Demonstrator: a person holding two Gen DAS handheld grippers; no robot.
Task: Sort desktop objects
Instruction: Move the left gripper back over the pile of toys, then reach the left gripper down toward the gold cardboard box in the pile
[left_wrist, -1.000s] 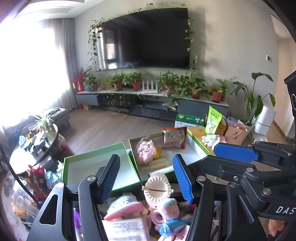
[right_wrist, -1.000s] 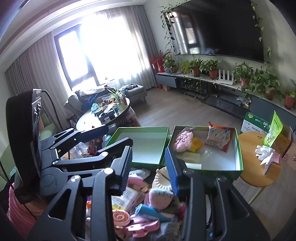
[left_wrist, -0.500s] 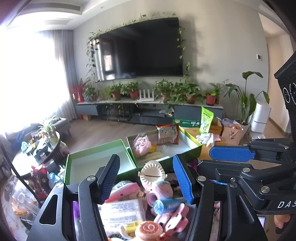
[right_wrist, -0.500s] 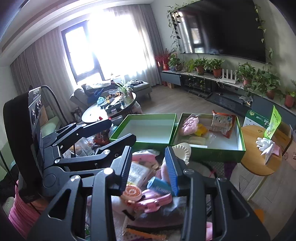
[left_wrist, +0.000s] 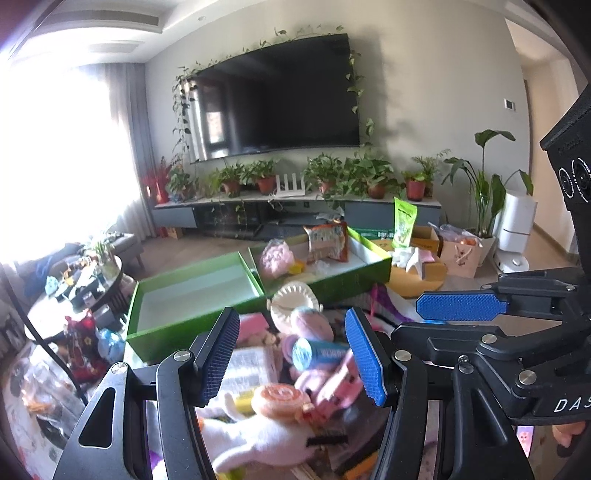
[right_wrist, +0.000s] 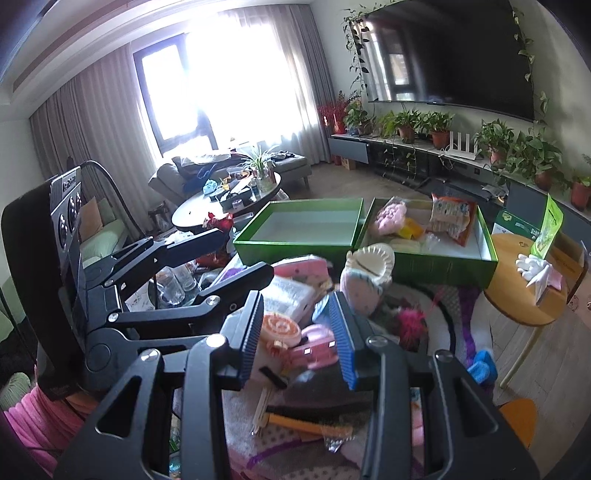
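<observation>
Two green boxes stand side by side at the far edge. The left box (left_wrist: 192, 291) (right_wrist: 303, 225) is empty; the right box (left_wrist: 354, 269) (right_wrist: 443, 262) holds a pink soft toy, an orange snack bag (right_wrist: 452, 218) and small items. In front lies a heap of objects: a white dumpling press (left_wrist: 293, 304) (right_wrist: 371, 260), a blue tube (left_wrist: 317, 352), a swirl lollipop (left_wrist: 282, 397) (right_wrist: 279, 328), pink items and a white packet. My left gripper (left_wrist: 291, 358) is open and empty above the heap. My right gripper (right_wrist: 297, 336) is open and empty over the lollipop.
A round wooden stool (right_wrist: 528, 295) with white gloves stands right of the boxes. A dark coffee table (right_wrist: 225, 203) with clutter stands to the left. A TV cabinet (left_wrist: 295, 210) with potted plants lines the far wall. A patterned cloth covers the work surface.
Both grippers have pulled back and tilted down; the boxes look farther off and more of the near heap shows. Both stay open and empty.
</observation>
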